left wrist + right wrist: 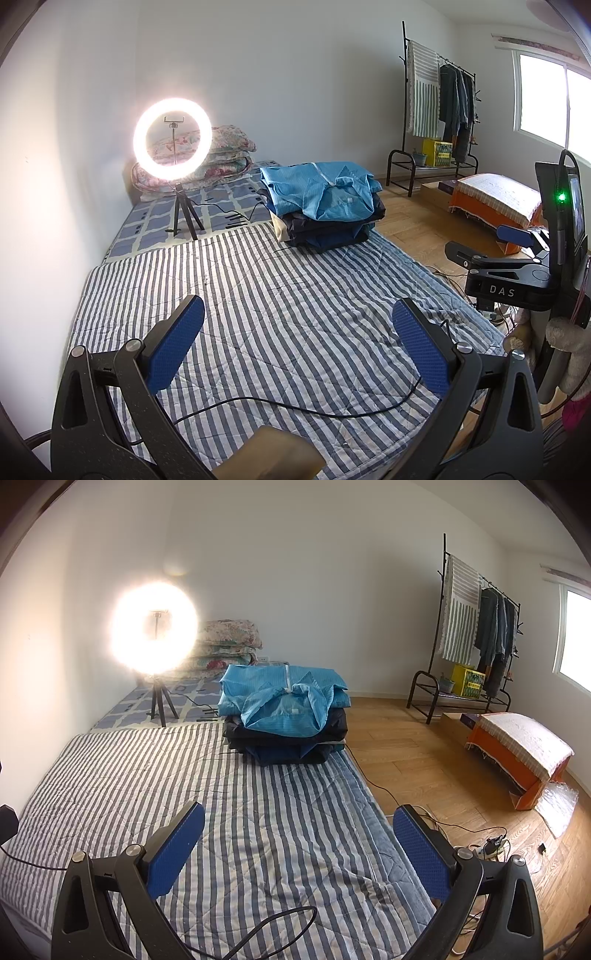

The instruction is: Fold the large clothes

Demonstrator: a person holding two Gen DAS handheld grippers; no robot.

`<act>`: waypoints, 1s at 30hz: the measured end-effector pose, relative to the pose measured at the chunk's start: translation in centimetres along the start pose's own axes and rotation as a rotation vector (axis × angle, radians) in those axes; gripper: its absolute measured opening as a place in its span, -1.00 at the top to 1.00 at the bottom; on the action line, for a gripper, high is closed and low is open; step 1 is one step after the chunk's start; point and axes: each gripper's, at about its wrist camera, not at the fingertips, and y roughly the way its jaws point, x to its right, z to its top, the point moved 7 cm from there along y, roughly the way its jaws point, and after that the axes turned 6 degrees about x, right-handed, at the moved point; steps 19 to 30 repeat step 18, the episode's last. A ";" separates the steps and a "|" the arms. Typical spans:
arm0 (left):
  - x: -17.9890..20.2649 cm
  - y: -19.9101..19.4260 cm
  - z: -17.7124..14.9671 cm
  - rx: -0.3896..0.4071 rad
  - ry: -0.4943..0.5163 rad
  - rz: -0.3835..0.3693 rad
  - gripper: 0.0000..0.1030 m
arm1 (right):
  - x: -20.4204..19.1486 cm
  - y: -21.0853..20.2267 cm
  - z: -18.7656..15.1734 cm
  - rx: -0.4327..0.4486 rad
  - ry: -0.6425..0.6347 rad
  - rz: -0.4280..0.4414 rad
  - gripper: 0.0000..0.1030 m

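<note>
Clothes stacked, grippers idle

Clothes (284,716) sit folded in one stack at the far end of a quilted, blue-and-white striped mattress (147,775), a ribbed light-blue garment on top of darker ones. Beyond stands one glowing ring light (173,134). Left gripper (297,343) and right gripper (299,849) hover spread wide, blue textured pads holding nothing.

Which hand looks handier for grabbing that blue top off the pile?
Probably right: its open tongs face the clothes pile nearly head-on, while the left tongs see the pile off to one side.
</note>
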 end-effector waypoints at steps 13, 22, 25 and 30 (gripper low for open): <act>-0.1 -0.4 1.0 0.013 0.008 0.011 -1.00 | 0.0 0.3 -0.1 -0.002 -0.013 0.009 -0.99; -0.2 -0.5 1.5 0.025 0.005 0.017 -1.00 | -0.1 0.3 -0.1 -0.002 -0.011 0.009 -0.99; -0.2 -0.5 1.5 0.025 0.005 0.017 -1.00 | -0.1 0.3 -0.1 -0.002 -0.011 0.009 -0.99; -0.2 -0.5 1.5 0.025 0.005 0.017 -1.00 | -0.1 0.3 -0.1 -0.002 -0.011 0.009 -0.99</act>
